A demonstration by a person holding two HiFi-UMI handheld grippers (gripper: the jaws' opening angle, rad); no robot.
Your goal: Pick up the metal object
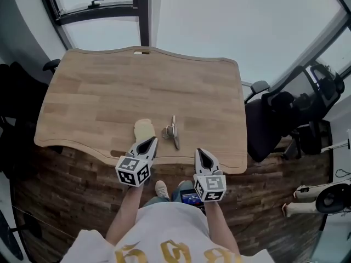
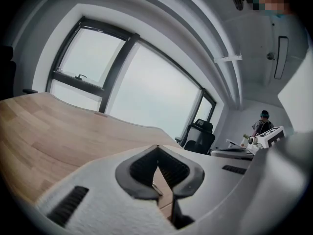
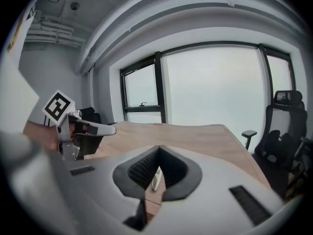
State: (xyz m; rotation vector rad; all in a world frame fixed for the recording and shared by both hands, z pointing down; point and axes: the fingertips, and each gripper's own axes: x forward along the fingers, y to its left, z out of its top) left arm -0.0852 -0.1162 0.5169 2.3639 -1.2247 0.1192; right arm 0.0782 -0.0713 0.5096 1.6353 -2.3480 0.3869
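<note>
Metal object [image 1: 173,131] shows whole only from the head view; left gripper [image 1: 149,142] and right gripper [image 1: 203,155] clenched empty.

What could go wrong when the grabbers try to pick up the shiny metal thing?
The left gripper and right gripper are both shut. Unless one opens, it would probably just shove the metal thing across the table. The metal thing lies near the table's front edge, so it might slide off.

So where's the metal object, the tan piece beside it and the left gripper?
Metal object [image 1: 174,133]: head view, on its long middle bar.
Tan piece [image 1: 142,127]: head view, on its top face.
Left gripper [image 1: 152,141]: head view, between its closed fingertips.
</note>
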